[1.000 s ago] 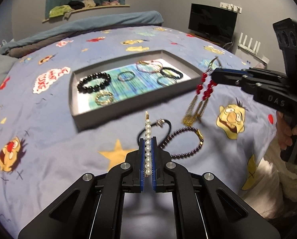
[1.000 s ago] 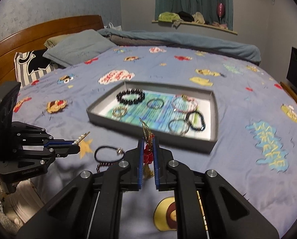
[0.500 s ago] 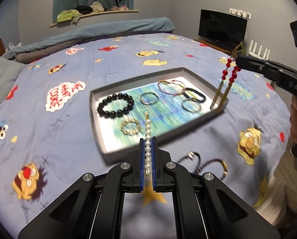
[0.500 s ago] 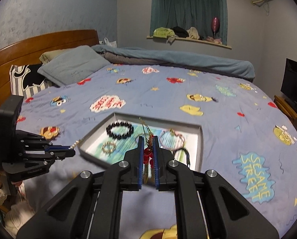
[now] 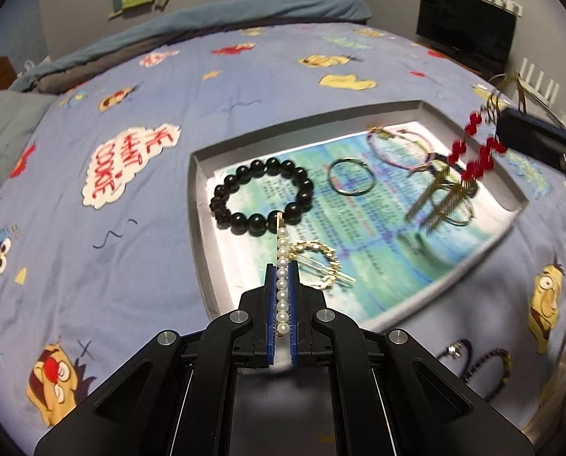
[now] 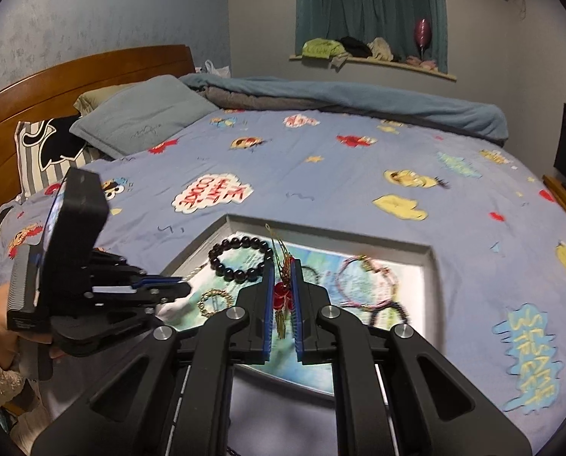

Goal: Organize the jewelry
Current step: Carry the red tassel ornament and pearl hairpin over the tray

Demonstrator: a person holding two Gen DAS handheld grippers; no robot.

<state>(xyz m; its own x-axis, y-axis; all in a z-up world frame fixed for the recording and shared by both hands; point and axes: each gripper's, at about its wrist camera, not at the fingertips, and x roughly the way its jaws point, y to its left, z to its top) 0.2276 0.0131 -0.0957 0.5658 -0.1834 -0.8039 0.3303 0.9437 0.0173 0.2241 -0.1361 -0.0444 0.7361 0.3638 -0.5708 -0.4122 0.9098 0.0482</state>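
the left gripper was closed on a pearl hair clip, held above the near corner of the grey tray, with a gold ring brooch just beyond its tips. the right gripper was clamped on red bead tassel earrings hanging over the tray's right side. farther in lay a black bead bracelet and a thin metal ring, all on the blue cartoon bedspread.

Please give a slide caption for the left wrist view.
Left gripper carries a pearl clip over the tray.

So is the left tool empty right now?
No, the left tool is shut on a pearl hair clip, held over the grey tray.
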